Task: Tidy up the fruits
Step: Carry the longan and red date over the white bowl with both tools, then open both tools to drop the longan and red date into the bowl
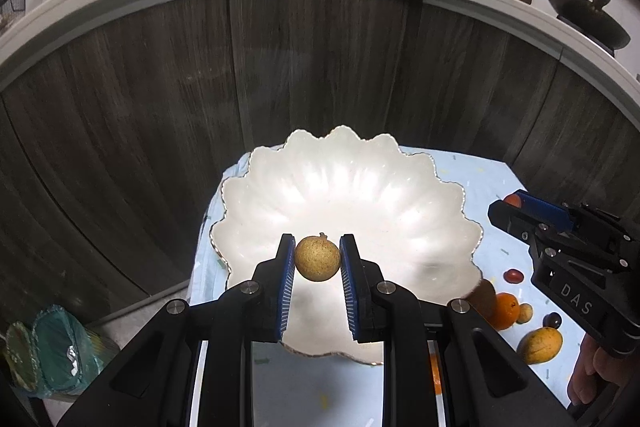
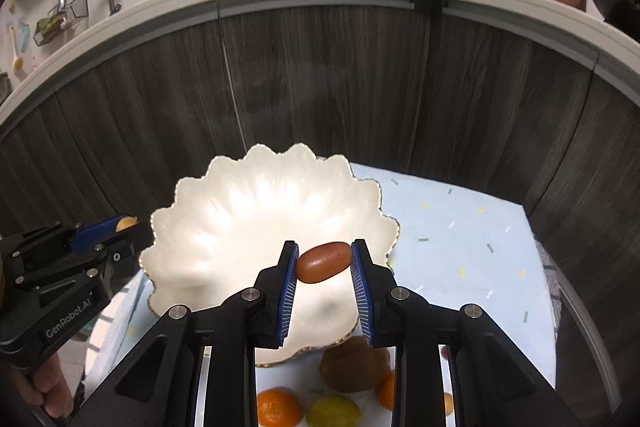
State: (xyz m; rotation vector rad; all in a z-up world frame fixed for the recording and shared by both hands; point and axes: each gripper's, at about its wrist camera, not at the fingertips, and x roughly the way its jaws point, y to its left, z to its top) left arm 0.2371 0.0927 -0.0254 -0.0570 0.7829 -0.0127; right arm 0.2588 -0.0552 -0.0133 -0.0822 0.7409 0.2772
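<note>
Both grippers are loaded: the left gripper (image 1: 318, 257) is clamped on a small round tan fruit (image 1: 318, 259), pinched across its middle right at the fingertips, and the right gripper (image 2: 324, 261) is closed on an oblong reddish-brown fruit (image 2: 323, 262), held by its two ends, again at the very tips of the blue pads (image 2: 289, 291). Directly ahead of and below each set of fingers lies the white scalloped bowl (image 1: 360, 187), which looks bare inside; each gripper shows at the other's side, angled toward the same bowl. The step in hand appears to be delivery of both fruits into the bowl. To do it well, each fruit should be lowered close to the bowl's floor before the jaws part, since round and oval fruit will roll on the glossy, sloped surface and a drop from height could bounce it toward the wavy rim. Both grips look shallow, so smooth travel without jerks is wise. Releasing the two toward different parts of the bowl should keep the fingers from colliding. Behind and below the right gripper's fingers, on the pale blue cloth (image 2: 460, 227), wait a brown fruit (image 2: 356, 367), an orange (image 2: 278, 407) and a yellow-green fruit (image 2: 332, 411); further small fruits lie beside the bowl.
</note>
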